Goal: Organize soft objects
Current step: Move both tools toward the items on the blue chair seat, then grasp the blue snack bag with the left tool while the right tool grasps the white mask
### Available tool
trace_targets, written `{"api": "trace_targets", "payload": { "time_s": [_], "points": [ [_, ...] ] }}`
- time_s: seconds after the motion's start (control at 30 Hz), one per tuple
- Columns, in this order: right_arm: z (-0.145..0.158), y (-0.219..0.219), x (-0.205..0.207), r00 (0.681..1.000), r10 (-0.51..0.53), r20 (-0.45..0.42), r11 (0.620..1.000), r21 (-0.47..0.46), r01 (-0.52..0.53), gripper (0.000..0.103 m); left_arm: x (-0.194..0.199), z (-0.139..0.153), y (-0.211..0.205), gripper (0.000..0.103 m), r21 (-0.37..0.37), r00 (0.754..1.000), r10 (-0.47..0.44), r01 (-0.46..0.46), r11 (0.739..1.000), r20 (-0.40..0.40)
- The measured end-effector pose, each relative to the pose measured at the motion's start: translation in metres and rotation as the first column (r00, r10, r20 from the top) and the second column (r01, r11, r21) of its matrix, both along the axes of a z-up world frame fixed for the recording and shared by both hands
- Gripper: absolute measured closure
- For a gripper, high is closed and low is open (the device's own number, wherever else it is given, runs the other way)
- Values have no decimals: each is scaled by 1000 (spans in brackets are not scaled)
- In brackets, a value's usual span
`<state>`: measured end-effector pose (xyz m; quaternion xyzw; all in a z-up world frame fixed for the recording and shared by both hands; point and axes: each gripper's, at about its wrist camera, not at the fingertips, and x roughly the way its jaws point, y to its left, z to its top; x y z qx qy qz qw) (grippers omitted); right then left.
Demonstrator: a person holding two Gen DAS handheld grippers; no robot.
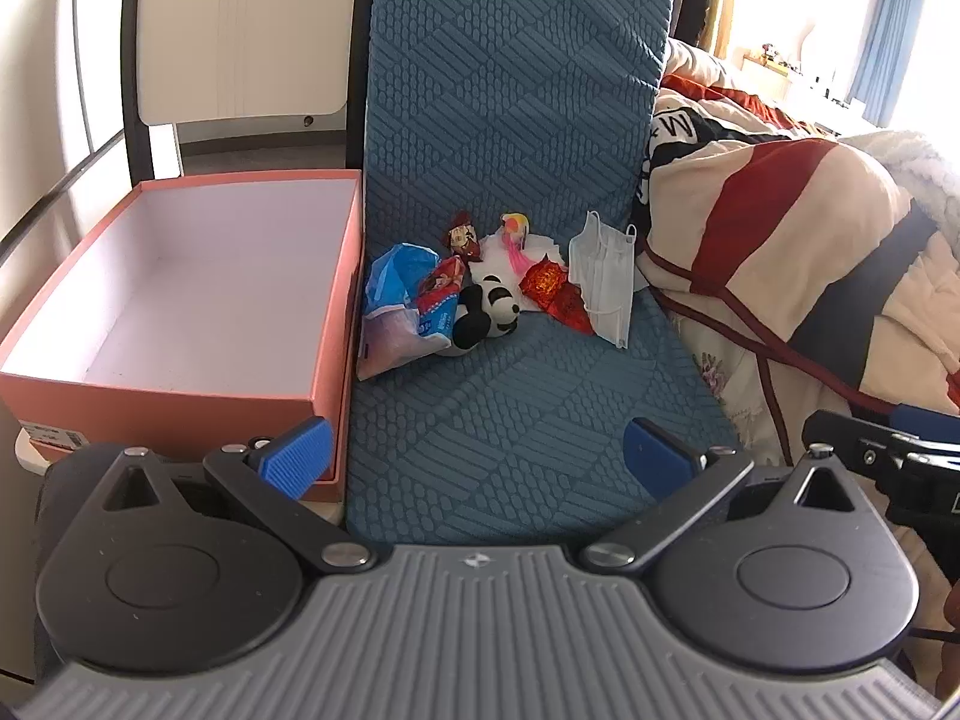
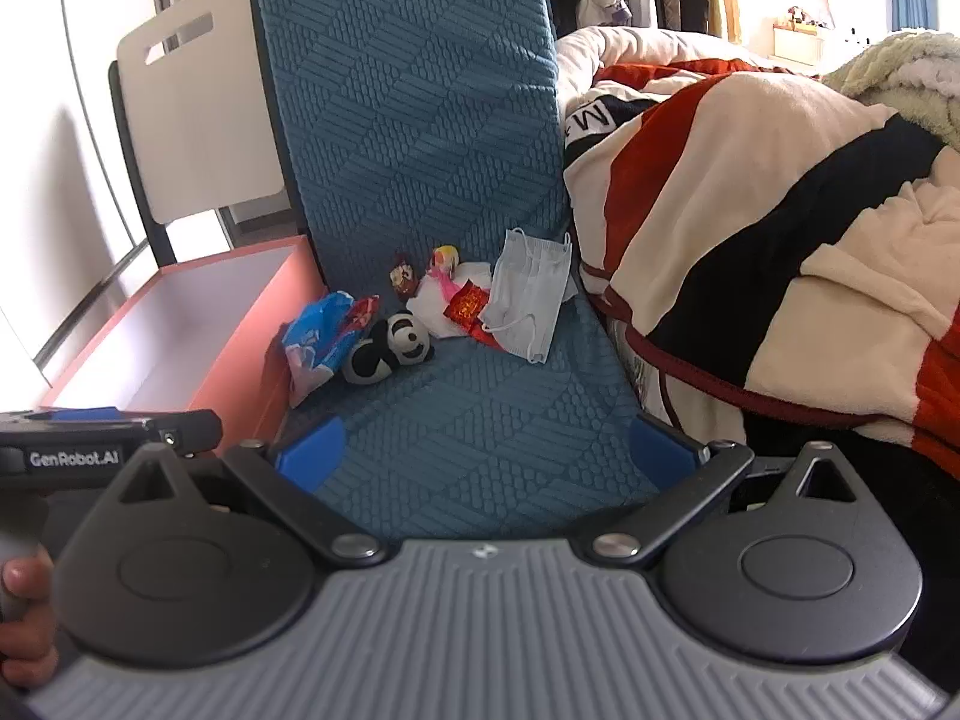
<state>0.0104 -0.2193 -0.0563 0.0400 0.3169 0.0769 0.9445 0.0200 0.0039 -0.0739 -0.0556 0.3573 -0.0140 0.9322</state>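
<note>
A pile of soft things lies at the back of a blue cushioned seat (image 1: 510,420): a panda plush (image 1: 486,315) (image 2: 393,348), a blue-and-red plastic bag (image 1: 405,300) (image 2: 321,333), a face mask (image 1: 603,276) (image 2: 528,294), a red pouch (image 1: 549,294) (image 2: 468,306), a small doll with pink on white cloth (image 1: 516,240) (image 2: 447,276) and a small dark red figure (image 1: 463,240) (image 2: 403,277). An open pink box (image 1: 180,276) (image 2: 180,330) stands left of the seat. My left gripper (image 1: 477,450) and right gripper (image 2: 486,447) are both open and empty, above the seat's front, well short of the pile.
A striped red, cream and black blanket (image 1: 810,252) (image 2: 780,210) is heaped against the seat's right side. A white chair back (image 1: 240,30) (image 2: 198,114) stands behind the box. The right gripper shows at the left view's right edge (image 1: 888,456).
</note>
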Motion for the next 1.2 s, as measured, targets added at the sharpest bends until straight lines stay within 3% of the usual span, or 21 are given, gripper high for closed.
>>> {"api": "trace_targets", "payload": {
  "time_s": [0.43, 1.0, 1.2],
  "points": [
    [-22, 0, 31, 999, 4, -49, 1000, 11, -4, 0, 36, -23, 0, 0, 38, 999, -14, 15, 999, -41],
    [-59, -3, 94, 995, 3, -103, 999, 40, 1, 0, 101, -70, -21, 0, 144, 994, -44, 58, 988, -103],
    [-68, -2, 124, 995, 13, -101, 999, 49, -8, 7, 124, -82, -27, 0, 188, 994, -53, 69, 980, -91]
  ]
}}
